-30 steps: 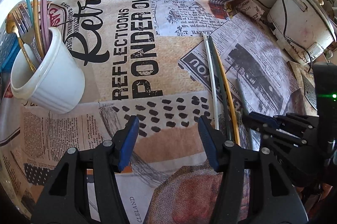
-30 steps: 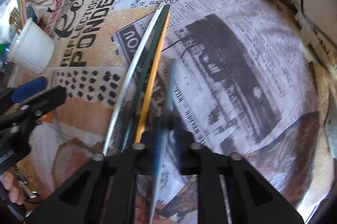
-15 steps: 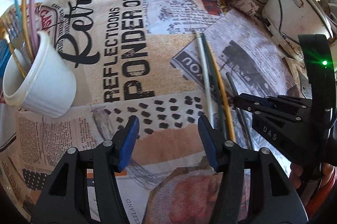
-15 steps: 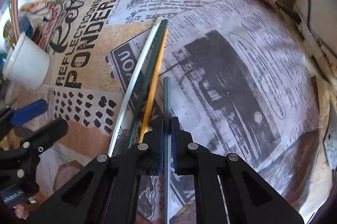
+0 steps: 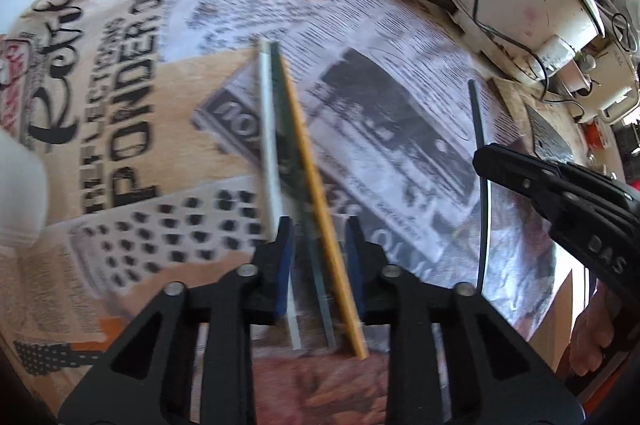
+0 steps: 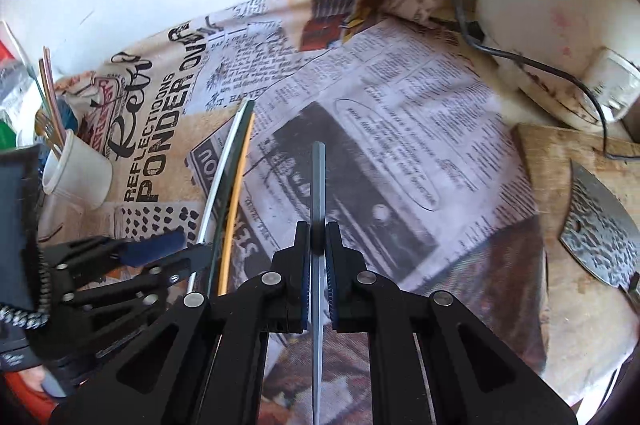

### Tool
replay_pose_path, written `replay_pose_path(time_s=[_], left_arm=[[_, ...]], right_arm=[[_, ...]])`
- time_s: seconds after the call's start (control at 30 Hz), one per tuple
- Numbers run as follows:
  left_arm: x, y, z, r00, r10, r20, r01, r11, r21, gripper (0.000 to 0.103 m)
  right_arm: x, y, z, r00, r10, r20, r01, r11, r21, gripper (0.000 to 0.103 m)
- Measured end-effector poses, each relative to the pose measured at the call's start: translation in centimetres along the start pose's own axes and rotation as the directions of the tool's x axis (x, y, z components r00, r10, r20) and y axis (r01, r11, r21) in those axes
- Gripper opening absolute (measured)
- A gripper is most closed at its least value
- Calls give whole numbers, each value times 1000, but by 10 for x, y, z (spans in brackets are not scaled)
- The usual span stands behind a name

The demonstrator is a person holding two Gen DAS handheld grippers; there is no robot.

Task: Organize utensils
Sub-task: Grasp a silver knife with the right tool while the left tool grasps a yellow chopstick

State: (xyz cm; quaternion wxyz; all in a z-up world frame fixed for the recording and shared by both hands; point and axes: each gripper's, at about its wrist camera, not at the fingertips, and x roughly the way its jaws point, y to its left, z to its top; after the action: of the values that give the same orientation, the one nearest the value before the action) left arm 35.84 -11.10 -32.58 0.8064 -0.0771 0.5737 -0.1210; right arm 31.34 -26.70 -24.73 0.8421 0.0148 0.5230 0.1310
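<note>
1. Right gripper (image 6: 318, 245): its jaws are pressed together on a grey chopstick (image 6: 318, 185), held clear of the table. The stick runs straight forward between the pads and back past them toward the camera.
2. Left gripper (image 5: 319, 245): partly open, with a visible gap between the blue pads, and holding nothing. It sits low over three sticks lying side by side on the cloth: a white chopstick (image 5: 267, 129), a dark green chopstick (image 5: 285, 129) and an orange chopstick (image 5: 308, 161). The green and orange ones lie within the gap; the white one lies at or under the left pad. Motion blur hides whether any pad touches them.
3. White cup (image 6: 78, 177): the holder, standing at the left of the table near its back edge, well apart from both grippers. It already contains several utensils (image 6: 50, 113), including long coloured sticks and what looks like a fork.
4. Newspaper-print tablecloth (image 6: 400, 129): the work surface. A white appliance (image 6: 552, 25) with a black cord stands at the back right; a wooden board (image 6: 560, 209) carrying a metal blade lies at the right.
5. Progress, as judged: part of the sorting seems done, since the cup is stocked. Four sticks remain outside it, one in hand and three loose, so the task appears somewhat past its midpoint.
</note>
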Motion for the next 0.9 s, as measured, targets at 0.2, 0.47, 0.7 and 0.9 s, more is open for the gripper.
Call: replay_pose_path(time_s=[0.2, 0.47, 0.7, 0.9], left_arm=[[20, -10, 12, 1000, -6, -28, 6, 1000, -22, 11], [33, -7, 31, 995, 97, -15, -98, 994, -41, 11], [47, -18, 55, 994, 107, -12, -107, 994, -14, 11], [58, -44, 68, 991, 131, -32, -128, 989, 76, 20]], right_arm=[[-9, -19, -5, 1000, 20, 5, -20, 999, 28, 7], [-19, -29, -4, 998, 59, 30, -59, 998, 24, 7], [-23, -35, 2, 996, 83, 44, -84, 996, 10, 7], [-28, -44, 5, 995, 88, 56, -89, 996, 15, 7]])
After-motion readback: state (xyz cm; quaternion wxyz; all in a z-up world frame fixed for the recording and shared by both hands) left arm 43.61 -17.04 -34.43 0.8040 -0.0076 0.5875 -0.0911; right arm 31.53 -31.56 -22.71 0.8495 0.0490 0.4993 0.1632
